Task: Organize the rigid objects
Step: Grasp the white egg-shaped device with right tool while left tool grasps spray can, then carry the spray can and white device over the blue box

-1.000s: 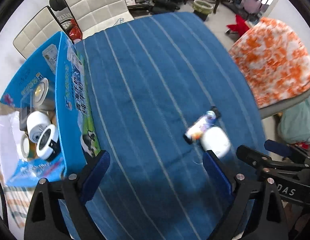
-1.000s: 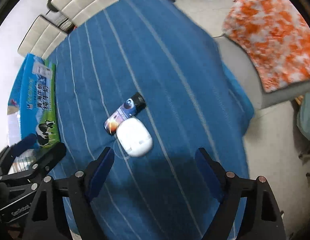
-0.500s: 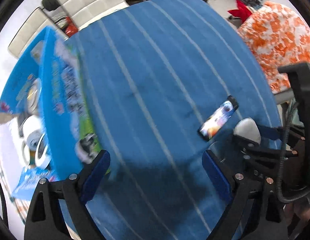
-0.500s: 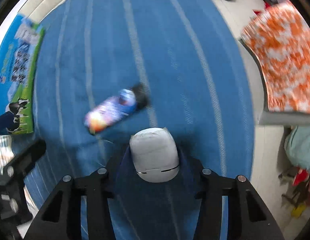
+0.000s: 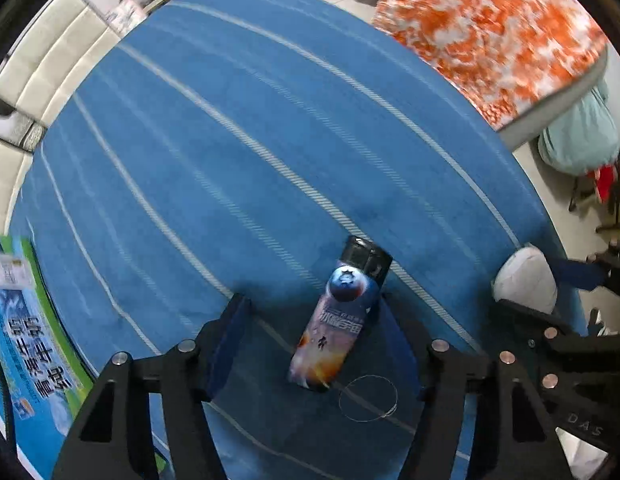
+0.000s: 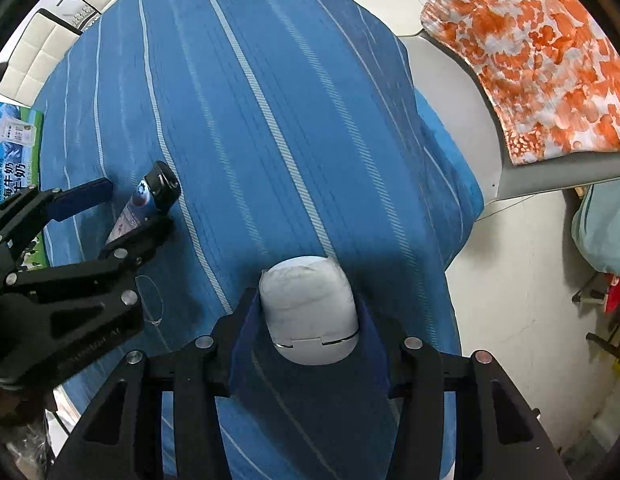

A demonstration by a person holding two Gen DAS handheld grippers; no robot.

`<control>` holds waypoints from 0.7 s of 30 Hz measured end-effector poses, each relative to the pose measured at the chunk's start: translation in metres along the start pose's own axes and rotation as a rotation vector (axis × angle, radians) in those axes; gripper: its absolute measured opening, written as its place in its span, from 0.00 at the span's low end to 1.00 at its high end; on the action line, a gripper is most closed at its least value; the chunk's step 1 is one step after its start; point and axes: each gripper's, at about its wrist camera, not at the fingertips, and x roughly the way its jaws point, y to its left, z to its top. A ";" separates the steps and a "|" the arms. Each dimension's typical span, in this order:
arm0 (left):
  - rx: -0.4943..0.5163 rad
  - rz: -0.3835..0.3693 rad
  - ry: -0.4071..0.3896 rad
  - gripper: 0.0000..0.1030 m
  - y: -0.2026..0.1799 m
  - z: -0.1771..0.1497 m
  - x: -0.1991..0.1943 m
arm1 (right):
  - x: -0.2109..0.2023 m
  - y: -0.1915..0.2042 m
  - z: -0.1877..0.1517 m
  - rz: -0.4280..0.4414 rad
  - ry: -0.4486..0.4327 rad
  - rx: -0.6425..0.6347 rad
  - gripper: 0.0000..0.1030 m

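The right gripper is closed on the white case, holding it by both sides above the table, near its right edge. The left gripper is open around the bottle, which lies flat on the blue striped cloth between the fingers, cap pointing away; whether a finger touches it cannot be told. The carton stands at the left edge.

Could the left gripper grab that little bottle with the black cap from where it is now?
Probably yes. The left gripper is open, and the bottle lies flat on the blue cloth between its fingers, close to the right one. Nothing blocks it; the right gripper holds a white device off to the side.
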 end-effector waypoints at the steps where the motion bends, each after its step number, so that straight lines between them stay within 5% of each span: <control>1: -0.015 -0.007 -0.002 0.55 0.002 -0.001 -0.001 | 0.000 0.003 -0.002 -0.003 -0.001 0.001 0.50; 3: -0.037 -0.005 -0.010 0.41 0.007 -0.002 -0.003 | 0.002 0.002 -0.001 -0.011 -0.002 0.004 0.50; 4: -0.051 -0.006 -0.015 0.21 0.010 -0.003 -0.005 | 0.003 0.001 0.000 -0.014 -0.003 0.005 0.50; 12: -0.330 -0.116 0.018 0.22 0.057 -0.038 -0.005 | 0.003 0.015 0.000 0.039 -0.006 -0.003 0.49; 16: -0.364 -0.155 -0.011 0.23 0.066 -0.047 -0.007 | 0.006 0.030 0.001 0.003 -0.018 -0.037 0.49; 21: -0.331 -0.090 0.002 0.22 0.056 -0.043 -0.006 | 0.002 0.037 -0.001 0.018 -0.017 -0.031 0.48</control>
